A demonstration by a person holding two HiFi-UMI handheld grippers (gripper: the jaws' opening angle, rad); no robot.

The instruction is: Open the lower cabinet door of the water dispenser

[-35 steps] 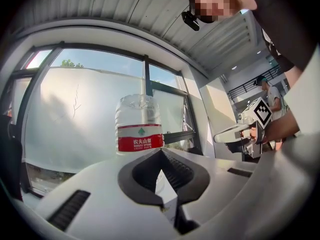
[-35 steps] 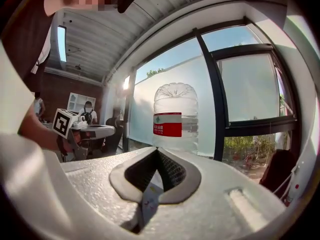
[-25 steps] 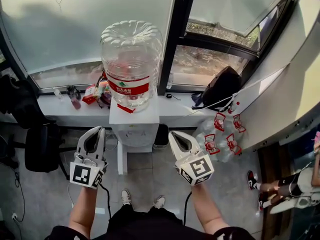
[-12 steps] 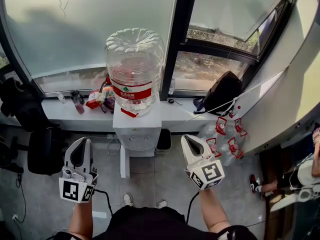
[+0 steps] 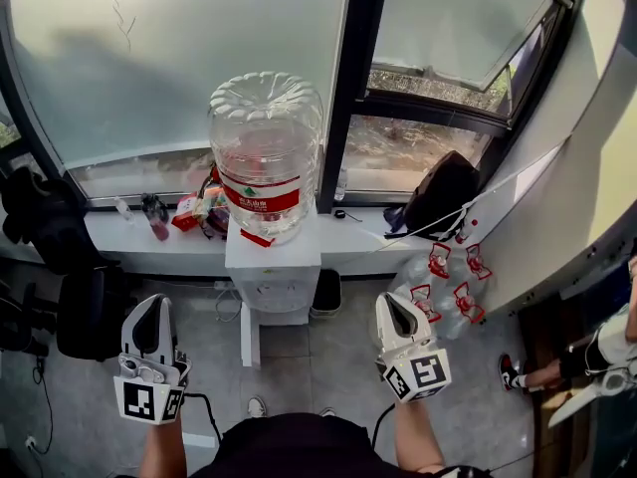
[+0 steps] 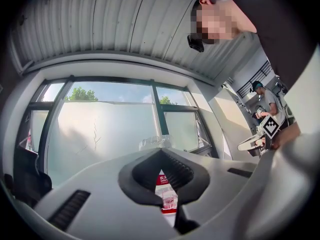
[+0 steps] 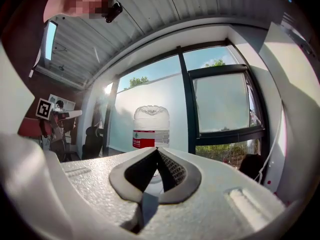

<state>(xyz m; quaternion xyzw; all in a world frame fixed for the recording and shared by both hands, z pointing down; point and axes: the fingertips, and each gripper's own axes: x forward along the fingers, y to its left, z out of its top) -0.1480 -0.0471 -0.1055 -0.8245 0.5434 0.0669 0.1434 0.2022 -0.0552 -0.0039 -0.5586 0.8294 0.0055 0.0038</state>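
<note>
Grey floor tiles (image 5: pixel 328 352) fill the foreground of a bright window corner. Within the past second the left tool (image 5: pixel 149 305) and the right tool (image 5: pixel 395 302) have both drawn back from the water dispenser (image 5: pixel 274 277) and spread wider apart. The person's shoes have all but slipped out of the bottom of the head view. Each tool has its jaws pressed together on nothing; their own views show the tips meeting, with only the distant bottle behind.

Just beyond the tools, a narrow white panel (image 5: pixel 250 335) juts toward the camera from the dispenser's lower left edge. It is apparently the lower cabinet door, swung out and seen edge-on, and it stands where it stood a second ago. The retreat of two closed, empty tools suggests the opening is finished rather than about to begin, though the cabinet's inside cannot be seen from above.

A large clear bottle (image 5: pixel 264 147) with a red label sits upended on the dispenser. To its right, empty bottles (image 5: pixel 443 277) cluster on the floor; to its left stands a black chair (image 5: pixel 90 312). Behind runs a white counter (image 5: pixel 129 242) carrying snack packets and, further right, a black bag (image 5: pixel 443 192). Frosted panes (image 5: pixel 179 58) in dark frames close off the scene.
</note>
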